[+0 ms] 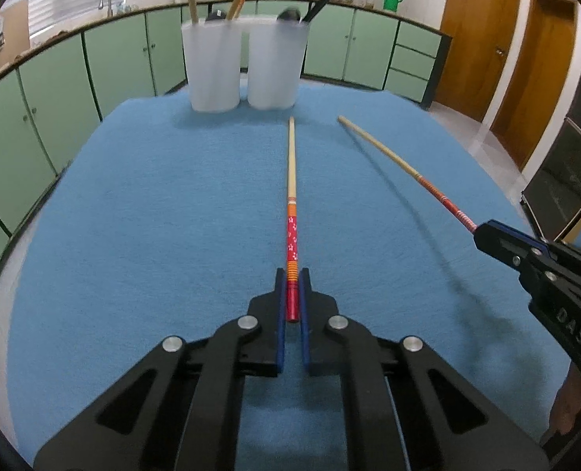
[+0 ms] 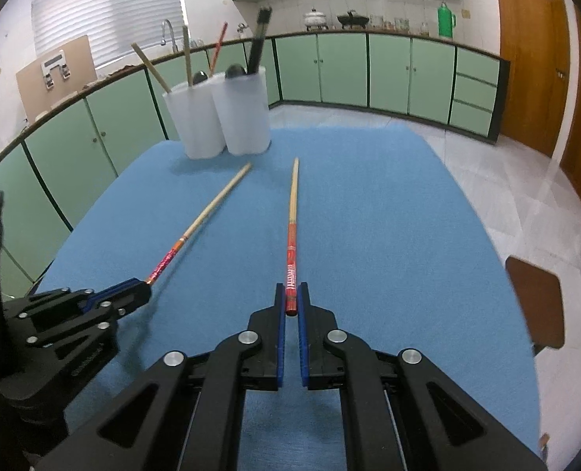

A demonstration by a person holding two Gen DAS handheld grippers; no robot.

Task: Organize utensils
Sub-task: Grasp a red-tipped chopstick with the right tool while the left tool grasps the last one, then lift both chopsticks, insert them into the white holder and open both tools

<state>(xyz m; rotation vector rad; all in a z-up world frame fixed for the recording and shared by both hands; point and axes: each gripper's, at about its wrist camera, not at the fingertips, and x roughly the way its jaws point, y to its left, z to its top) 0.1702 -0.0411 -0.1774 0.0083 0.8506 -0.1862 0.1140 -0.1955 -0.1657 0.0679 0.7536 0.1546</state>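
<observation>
My left gripper point(image 1: 292, 274) is shut on the red end of a chopstick point(image 1: 291, 180) with a flowered red and orange handle, held above the blue cloth and pointing at the cups. My right gripper point(image 2: 291, 289) is shut on the red end of a second chopstick point(image 2: 292, 212), also lifted. Each shows in the other view: the right gripper point(image 1: 486, 231) with its chopstick point(image 1: 384, 153), the left gripper point(image 2: 141, 288) with its chopstick point(image 2: 208, 216). Two translucent white cups point(image 1: 214, 66) point(image 1: 276, 64) stand at the far edge, holding chopsticks and dark utensils.
The blue cloth point(image 1: 153, 216) covers the table. Green kitchen cabinets point(image 2: 388, 74) run behind it, wooden doors point(image 1: 475, 35) at the right. A brown chair seat point(image 2: 534, 306) stands beside the table's right edge.
</observation>
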